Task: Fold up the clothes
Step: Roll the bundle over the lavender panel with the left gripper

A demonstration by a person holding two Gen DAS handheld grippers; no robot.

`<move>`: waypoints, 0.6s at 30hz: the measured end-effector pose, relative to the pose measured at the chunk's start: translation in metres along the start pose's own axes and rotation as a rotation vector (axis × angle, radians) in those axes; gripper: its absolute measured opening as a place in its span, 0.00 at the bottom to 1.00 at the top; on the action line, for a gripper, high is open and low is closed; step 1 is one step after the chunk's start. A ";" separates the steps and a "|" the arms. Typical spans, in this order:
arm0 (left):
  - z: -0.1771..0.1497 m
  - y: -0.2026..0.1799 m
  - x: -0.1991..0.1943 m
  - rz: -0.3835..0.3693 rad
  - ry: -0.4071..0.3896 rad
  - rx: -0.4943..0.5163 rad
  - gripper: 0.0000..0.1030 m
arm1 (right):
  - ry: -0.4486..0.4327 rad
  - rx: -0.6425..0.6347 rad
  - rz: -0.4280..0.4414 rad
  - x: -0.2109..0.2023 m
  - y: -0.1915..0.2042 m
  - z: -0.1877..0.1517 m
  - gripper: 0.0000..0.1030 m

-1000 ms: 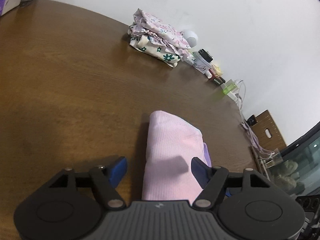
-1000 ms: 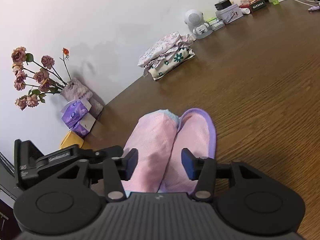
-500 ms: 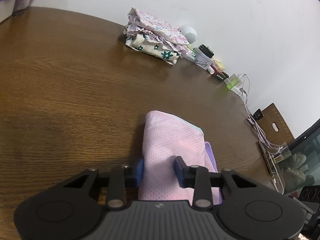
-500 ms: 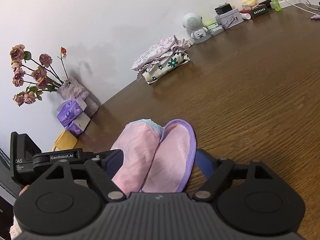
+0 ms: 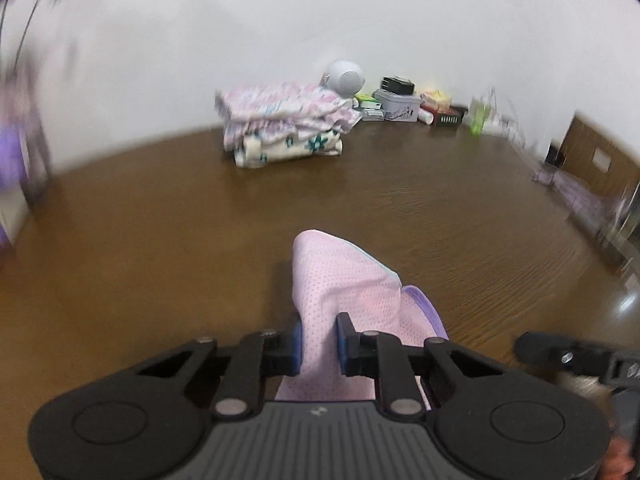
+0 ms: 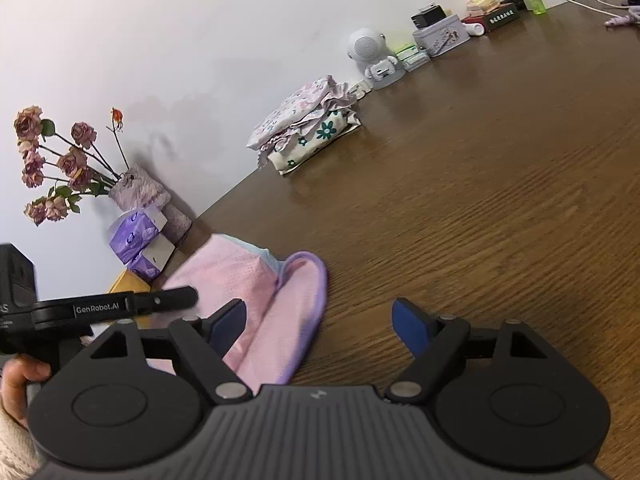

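On the brown wooden table (image 6: 500, 184), a folded pink garment (image 5: 344, 292) with a purple trim lay near the front edge, close to both grippers. The left gripper (image 5: 319, 340) had its jaws closing, and its blue pads were pressed against the near end of the pink cloth, which bunched and rose between them. In the right wrist view the same garment (image 6: 256, 300) sat to the left of centre, its purple-edged flap curving toward the table. The right gripper (image 6: 320, 326) had its jaws standing wide apart; the left pad (image 6: 228, 322) lay over the cloth's edge, while the right pad (image 6: 410, 326) was over bare wood, well clear of the fabric. Nothing was clamped between them. The black body of the left tool (image 6: 96, 312) showed at the left edge of that view, with a hand (image 6: 20, 384) gripping it below.

Farther back, by the white wall (image 6: 200, 40), a stack of folded floral clothes (image 6: 308, 128) rested on the table. Just beside it stood a small white robot toy (image 6: 370, 56), then a tin (image 6: 440, 38) and other small items along the wall. At the left, dried roses (image 6: 52, 160) stood in a vase (image 6: 138, 192), next to purple tissue packs (image 6: 138, 240). The left wrist view was blurred toward its edges.
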State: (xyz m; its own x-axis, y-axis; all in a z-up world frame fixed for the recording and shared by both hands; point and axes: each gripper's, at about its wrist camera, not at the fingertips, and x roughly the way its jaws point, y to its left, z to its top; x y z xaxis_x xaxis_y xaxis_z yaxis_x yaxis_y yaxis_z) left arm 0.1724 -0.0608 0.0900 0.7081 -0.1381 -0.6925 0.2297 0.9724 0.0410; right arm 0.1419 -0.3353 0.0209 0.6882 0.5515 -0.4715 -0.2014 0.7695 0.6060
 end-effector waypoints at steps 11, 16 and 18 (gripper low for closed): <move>-0.030 -0.134 0.009 0.287 -0.065 0.605 0.17 | -0.042 0.025 0.026 -0.020 -0.018 0.000 0.79; -0.044 -0.154 0.007 0.226 -0.067 0.617 0.19 | -0.067 0.040 0.019 -0.033 -0.030 -0.001 0.79; -0.048 -0.157 0.005 0.191 -0.060 0.596 0.21 | -0.076 0.047 0.012 -0.037 -0.035 -0.001 0.79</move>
State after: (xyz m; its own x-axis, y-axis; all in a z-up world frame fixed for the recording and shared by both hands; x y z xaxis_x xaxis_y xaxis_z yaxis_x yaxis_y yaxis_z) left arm 0.1079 -0.2055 0.0455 0.8059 0.0004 -0.5921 0.4159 0.7114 0.5665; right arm 0.1223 -0.3826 0.0161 0.7373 0.5328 -0.4154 -0.1778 0.7462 0.6415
